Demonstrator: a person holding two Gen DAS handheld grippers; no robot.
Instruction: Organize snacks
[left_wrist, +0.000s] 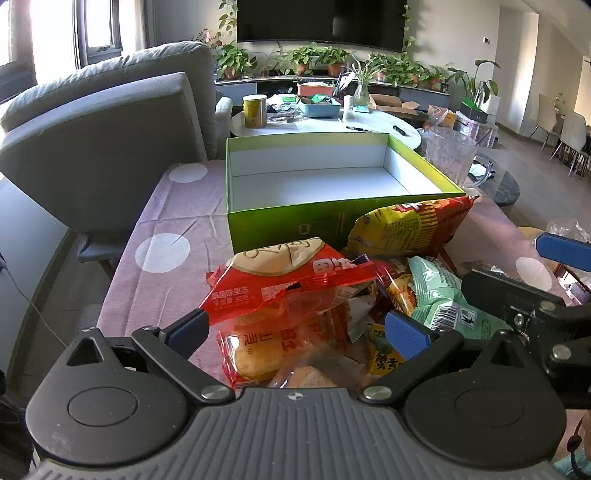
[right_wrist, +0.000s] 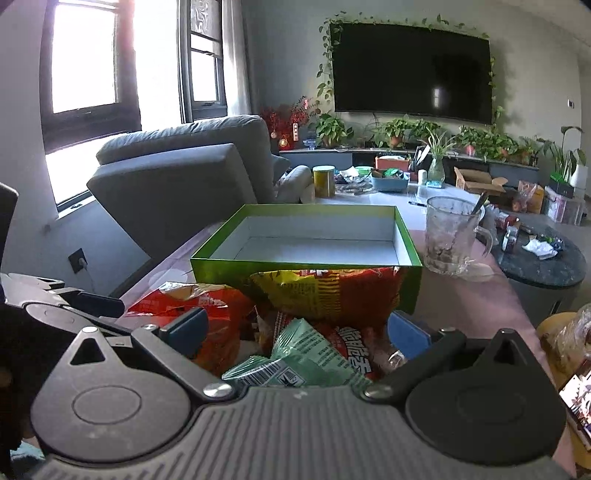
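Observation:
An empty green box (left_wrist: 280, 225) (right_wrist: 218, 271) with a white inside stands on the pink cloth beyond a heap of snack packets. My left gripper (left_wrist: 297, 330) is open over the heap, and a red bag of jelly cups (left_wrist: 291, 280) lies between its blue pads. The left pad touches the bag's edge; the right pad stands apart from it. My right gripper (right_wrist: 297, 332) is open too, with a pale green packet (right_wrist: 306, 354) (left_wrist: 439, 295) and small red packets under it. A yellow and red chip bag (left_wrist: 406, 225) (right_wrist: 332, 291) leans on the box's front wall.
A glass mug (right_wrist: 450, 236) (left_wrist: 448, 155) stands right of the box. A grey sofa (left_wrist: 103, 140) lies to the left, and a cluttered white table (left_wrist: 332, 123) is behind the box. A dark round table (right_wrist: 546, 258) sits at the right. The pink dotted cloth (left_wrist: 162, 254) runs left of the heap.

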